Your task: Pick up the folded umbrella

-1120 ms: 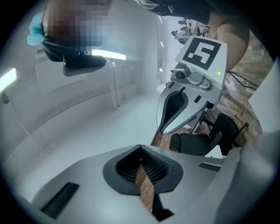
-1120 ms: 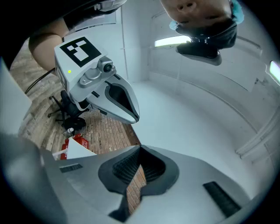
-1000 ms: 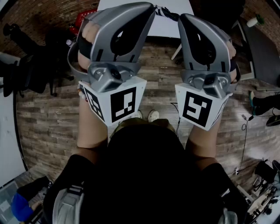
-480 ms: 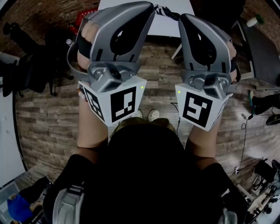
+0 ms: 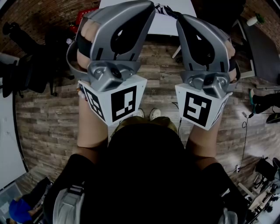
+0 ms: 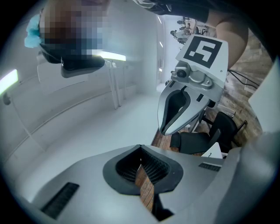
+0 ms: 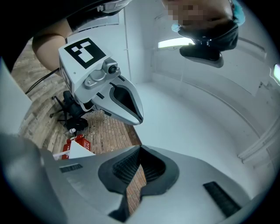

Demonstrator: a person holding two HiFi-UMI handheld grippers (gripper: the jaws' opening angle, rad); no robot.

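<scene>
I hold both grippers up side by side in front of me, above a wood floor. My left gripper (image 5: 150, 9) is shut with nothing between its ribbed pads (image 6: 148, 168). My right gripper (image 5: 180, 18) is shut and empty as well, its pads (image 7: 131, 168) meeting at the tip. Each gripper shows in the other's view: the right gripper (image 6: 165, 130) and the left gripper (image 7: 139, 119). Past the tips, a black-and-white striped thing (image 5: 163, 8) lies on a white table (image 5: 164, 27), mostly hidden. I cannot tell whether it is the umbrella.
Dark office chairs (image 5: 26, 70) stand at the left. A red box (image 5: 85, 17) sits near the table's left corner. Cables (image 5: 245, 131) trail over the floor on the right, with dark gear (image 5: 264, 173) at the lower right.
Both grippers stay where they were. A blue thing at the lower left has slid further toward the corner.
</scene>
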